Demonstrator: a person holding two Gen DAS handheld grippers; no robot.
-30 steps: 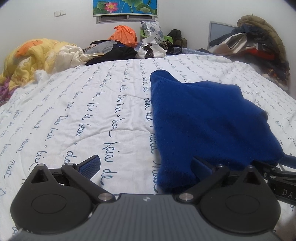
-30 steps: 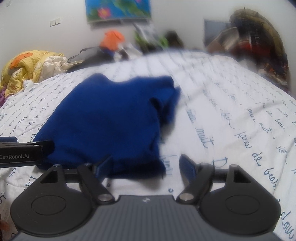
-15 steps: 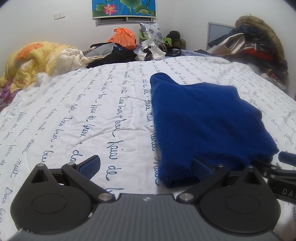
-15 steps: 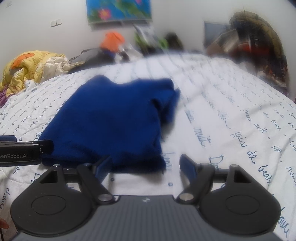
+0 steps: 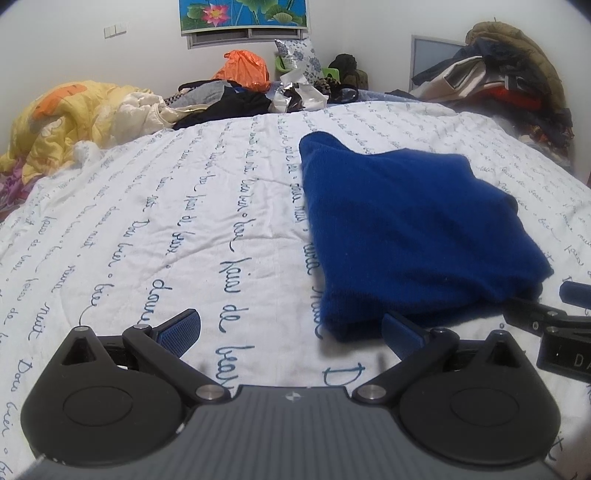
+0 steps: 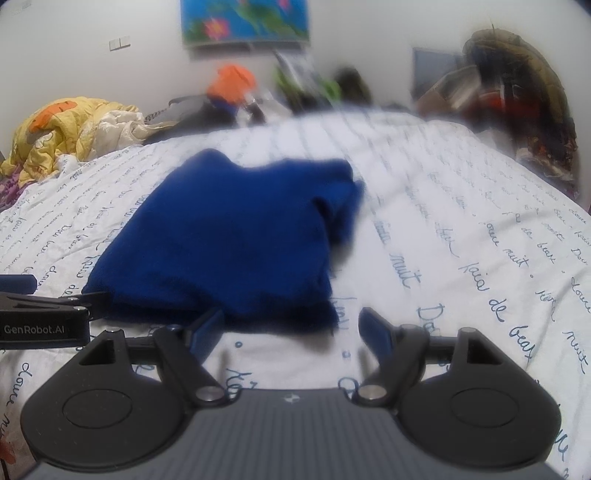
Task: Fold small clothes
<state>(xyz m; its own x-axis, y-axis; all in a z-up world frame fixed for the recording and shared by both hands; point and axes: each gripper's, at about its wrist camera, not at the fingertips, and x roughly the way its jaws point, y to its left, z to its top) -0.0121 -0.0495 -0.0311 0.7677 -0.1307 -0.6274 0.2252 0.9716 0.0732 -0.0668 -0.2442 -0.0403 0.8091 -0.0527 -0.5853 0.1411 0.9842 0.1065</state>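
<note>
Blue garment [image 5: 410, 229] farther from both grippers' fingers now

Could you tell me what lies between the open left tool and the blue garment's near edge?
Only bare printed bedsheet; the left wrist view shows nothing else between the left tool and the blue garment.

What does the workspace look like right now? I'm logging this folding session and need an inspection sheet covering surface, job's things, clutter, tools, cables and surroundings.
Surface: white bedspread with blue script lettering, lightly wrinkled.
Job's things: one blue garment, folded into a compact stack, lying flat.
Clutter: yellow quilt bunched at far left; orange bag and dark clothes at the far edge; clothes pile at far right.
Tools: left tool open, holding nothing; right tool open, holding nothing, just short of the garment's near edge.
Cables: nothing seen.
Surroundings: white wall with lotus picture and a switch plate.
</note>
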